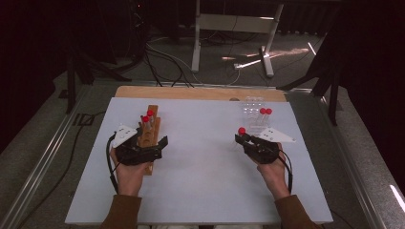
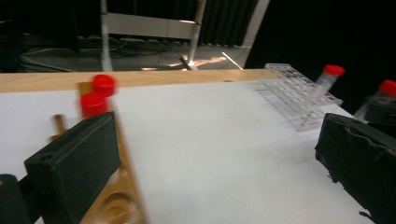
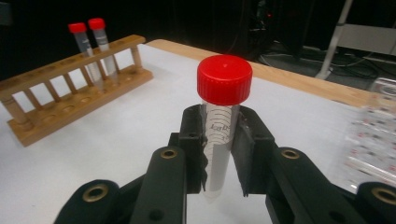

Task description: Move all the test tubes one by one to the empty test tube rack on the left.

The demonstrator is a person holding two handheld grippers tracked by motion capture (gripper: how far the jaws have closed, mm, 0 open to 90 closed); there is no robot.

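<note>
My right gripper (image 3: 219, 140) is shut on a clear tube with a red cap (image 3: 224, 79) and holds it upright above the white board; in the high view that gripper (image 1: 242, 139) is at the right. A wooden rack (image 1: 152, 132) stands at the left with two red-capped tubes (image 1: 147, 116) at its far end. My left gripper (image 1: 154, 145) sits over the rack's near end with its jaws wide apart. In the left gripper view the rack (image 2: 122, 196) runs just inside the left jaw, and nothing is pinched.
A clear plastic rack (image 1: 253, 107) at the back right of the white board (image 1: 200, 171) holds two red-capped tubes (image 1: 265, 111). A wooden strip (image 1: 191, 92) runs along the far edge. Cables and a white stand lie on the floor behind.
</note>
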